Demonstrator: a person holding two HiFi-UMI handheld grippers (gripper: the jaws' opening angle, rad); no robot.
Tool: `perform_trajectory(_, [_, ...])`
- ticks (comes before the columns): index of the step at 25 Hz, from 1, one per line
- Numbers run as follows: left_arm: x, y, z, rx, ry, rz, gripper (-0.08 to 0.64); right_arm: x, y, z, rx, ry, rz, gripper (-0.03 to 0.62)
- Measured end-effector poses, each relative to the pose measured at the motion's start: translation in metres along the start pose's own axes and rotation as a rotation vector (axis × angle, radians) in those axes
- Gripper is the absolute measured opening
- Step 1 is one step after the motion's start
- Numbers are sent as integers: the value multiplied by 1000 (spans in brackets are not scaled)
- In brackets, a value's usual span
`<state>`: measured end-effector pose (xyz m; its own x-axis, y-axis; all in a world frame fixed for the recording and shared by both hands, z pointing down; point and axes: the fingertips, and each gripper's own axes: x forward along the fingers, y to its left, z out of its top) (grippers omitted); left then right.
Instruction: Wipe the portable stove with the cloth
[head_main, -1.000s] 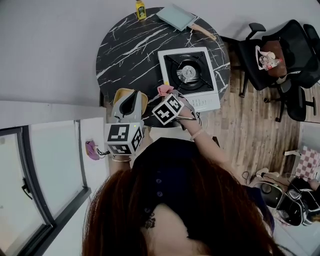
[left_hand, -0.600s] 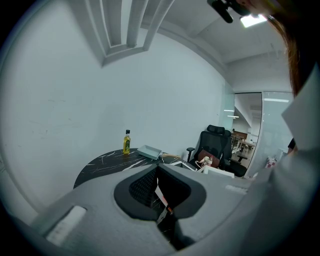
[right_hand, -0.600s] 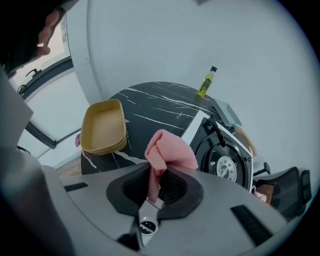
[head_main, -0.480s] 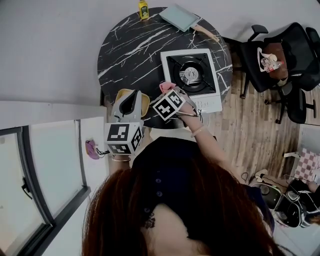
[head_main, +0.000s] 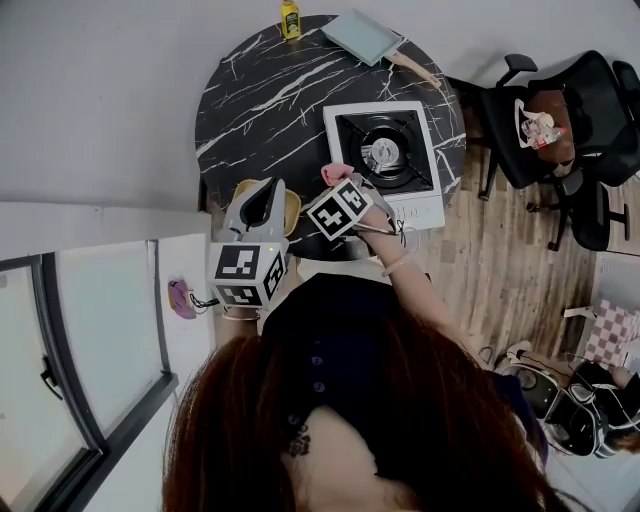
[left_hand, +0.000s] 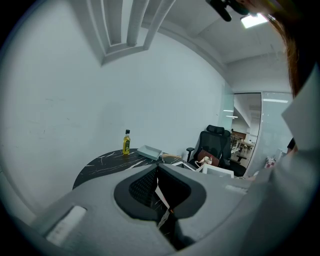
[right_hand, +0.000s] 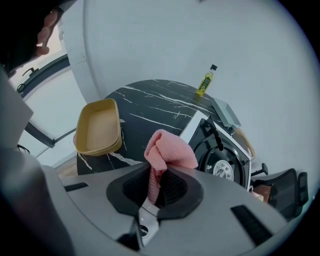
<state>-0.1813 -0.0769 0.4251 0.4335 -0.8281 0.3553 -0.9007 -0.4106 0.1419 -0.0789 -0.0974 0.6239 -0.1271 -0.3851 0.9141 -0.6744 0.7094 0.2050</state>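
Observation:
The portable stove (head_main: 385, 160), white with a black top and a round burner, stands on the right side of the round black marble table (head_main: 260, 100). My right gripper (head_main: 336, 182) is shut on a bunched pink cloth (head_main: 334, 174), held just off the stove's near-left corner. In the right gripper view the cloth (right_hand: 167, 152) sticks up from the shut jaws of the right gripper (right_hand: 159, 176), with the stove (right_hand: 222, 152) to its right. My left gripper (head_main: 262, 192) hangs over a yellow tray (head_main: 289, 208). In its own view the left gripper (left_hand: 159, 177) is shut with nothing in it.
A yellow bottle (head_main: 291, 18) and a teal pan with a wooden handle (head_main: 362, 35) sit at the table's far edge. Black office chairs (head_main: 560, 120) stand on the wood floor to the right. A grey wall runs behind the table and a glass partition is at the left.
The right gripper with the pink cloth has edged slightly toward the stove. The left gripper has stayed over the yellow tray.

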Motion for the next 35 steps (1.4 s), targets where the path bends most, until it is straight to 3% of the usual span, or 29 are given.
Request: perform_trajectory(35, [9,26,8,8,-4,11,12,17,-25,33,-51,13,-11,41])
